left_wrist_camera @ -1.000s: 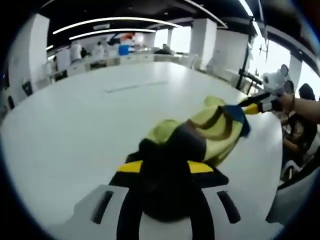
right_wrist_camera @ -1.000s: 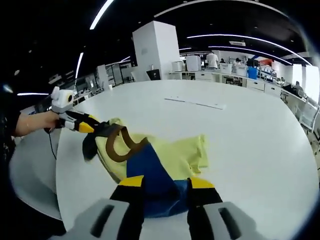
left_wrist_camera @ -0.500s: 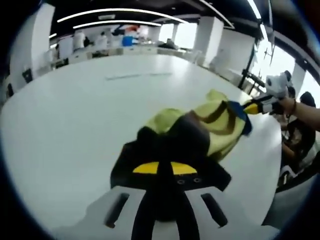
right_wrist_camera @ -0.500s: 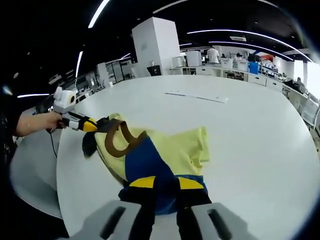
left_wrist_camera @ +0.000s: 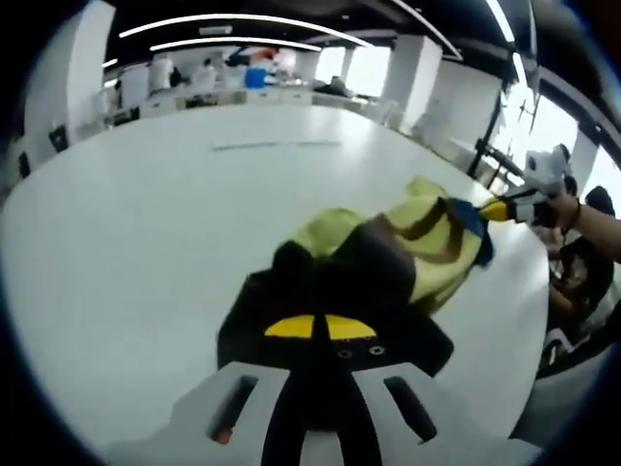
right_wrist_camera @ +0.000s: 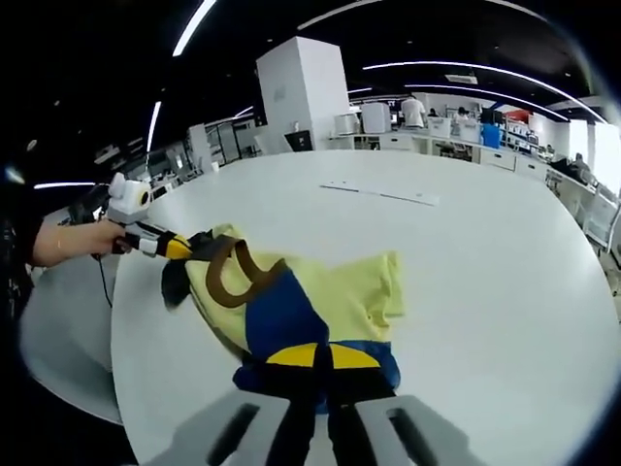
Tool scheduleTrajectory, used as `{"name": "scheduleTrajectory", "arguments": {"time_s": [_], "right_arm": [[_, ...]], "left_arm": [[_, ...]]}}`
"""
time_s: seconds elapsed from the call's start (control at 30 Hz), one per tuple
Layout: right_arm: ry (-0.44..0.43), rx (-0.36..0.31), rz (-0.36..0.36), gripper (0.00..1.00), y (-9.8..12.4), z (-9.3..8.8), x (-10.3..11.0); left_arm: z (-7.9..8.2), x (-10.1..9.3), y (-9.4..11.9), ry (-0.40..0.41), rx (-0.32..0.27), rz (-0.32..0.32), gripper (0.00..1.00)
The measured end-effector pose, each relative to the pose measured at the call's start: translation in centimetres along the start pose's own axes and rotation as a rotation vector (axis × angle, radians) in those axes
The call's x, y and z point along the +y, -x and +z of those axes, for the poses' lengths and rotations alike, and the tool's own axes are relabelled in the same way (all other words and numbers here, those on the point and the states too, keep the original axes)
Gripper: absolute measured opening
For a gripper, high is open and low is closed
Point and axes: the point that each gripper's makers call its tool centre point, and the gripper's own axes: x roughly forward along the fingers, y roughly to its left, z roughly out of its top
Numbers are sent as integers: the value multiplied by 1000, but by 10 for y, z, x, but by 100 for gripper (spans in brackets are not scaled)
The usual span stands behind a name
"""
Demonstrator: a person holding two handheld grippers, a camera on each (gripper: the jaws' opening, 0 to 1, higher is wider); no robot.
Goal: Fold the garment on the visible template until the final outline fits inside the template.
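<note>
Now both sets of jaws have closed since a second ago: the left gripper [left_wrist_camera: 321, 328] pinches the dark edge of the garment [right_wrist_camera: 320, 291], the right gripper [right_wrist_camera: 321, 356] pinches its blue edge. Garment lies bunched on the white table [right_wrist_camera: 485, 252], stretched between the two grippers. Likely both grips are set, so lifting and spreading comes next; fold not yet started.

Blurred throughout in the left gripper view, garment [left_wrist_camera: 388, 252] detail smeared. Garment edge hidden between the shut yellow tips of the left gripper [left_wrist_camera: 320, 328] and right gripper [right_wrist_camera: 322, 356]. Template [right_wrist_camera: 380, 195] too faint to trace. Distant people at upper frame too small to tell.
</note>
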Motion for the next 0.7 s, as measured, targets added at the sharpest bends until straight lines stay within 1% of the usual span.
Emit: {"name": "scheduleTrajectory", "arguments": {"time_s": [0.07, 0.17, 0.27, 0.33, 0.5, 0.7], "right_arm": [[-28, -10, -5, 0, 3, 2, 0], [-28, -31, -15, 0, 9, 7, 0], [-15, -42, -26, 0, 12, 11, -2], [-13, -41, -29, 0, 13, 12, -3], [23, -26, -25, 0, 11, 14, -1], [58, -39, -32, 0, 18, 26, 0]], "left_arm": [[3, 0, 3, -2, -5, -2, 0], [9, 0, 10, -7, -23, 1, 0], [15, 1, 18, 9, -45, -4, 0], [18, 2, 22, -1, -49, 2, 0], [27, 3, 29, 0, -70, -3, 0], [39, 10, 42, -14, -94, 19, 0]]}}
